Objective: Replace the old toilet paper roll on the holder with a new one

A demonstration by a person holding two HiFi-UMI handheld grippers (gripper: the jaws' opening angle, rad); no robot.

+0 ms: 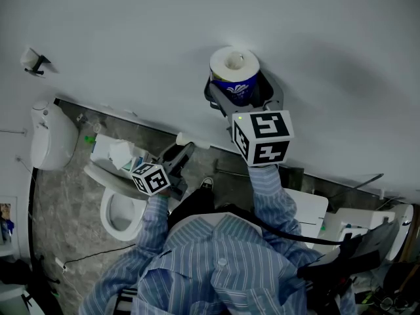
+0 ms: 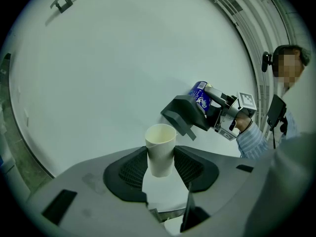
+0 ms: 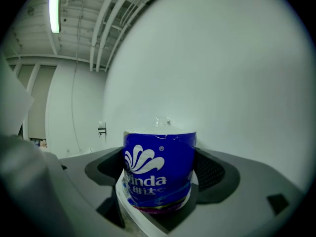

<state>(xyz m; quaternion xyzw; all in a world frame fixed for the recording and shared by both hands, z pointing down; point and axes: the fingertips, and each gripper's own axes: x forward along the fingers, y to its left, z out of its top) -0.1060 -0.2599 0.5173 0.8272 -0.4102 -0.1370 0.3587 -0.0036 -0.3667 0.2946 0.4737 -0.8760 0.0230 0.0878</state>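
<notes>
A new toilet paper roll (image 1: 234, 71) in a blue printed wrapper (image 3: 159, 169) stands upright between the jaws of my right gripper (image 1: 241, 89), close to the white wall. Both pads lie against its sides, so the gripper is shut on it. The left gripper view shows the same roll (image 2: 199, 95) in the right gripper (image 2: 197, 110), off to the right. Lower down, my left gripper (image 2: 160, 163) is shut on a bare cardboard tube (image 2: 160, 149), which stands upright between its pads. In the head view the left gripper (image 1: 178, 156) is above the toilet, with the tube (image 1: 186, 140) at its tip.
A small metal fitting (image 1: 33, 61) sticks out of the wall at the far left. Below it hangs a white wall unit (image 1: 52, 136). An open toilet bowl (image 1: 121, 212) is under my left arm, with a box of items (image 1: 118, 153) behind it. White fixtures (image 1: 308, 209) stand at the right.
</notes>
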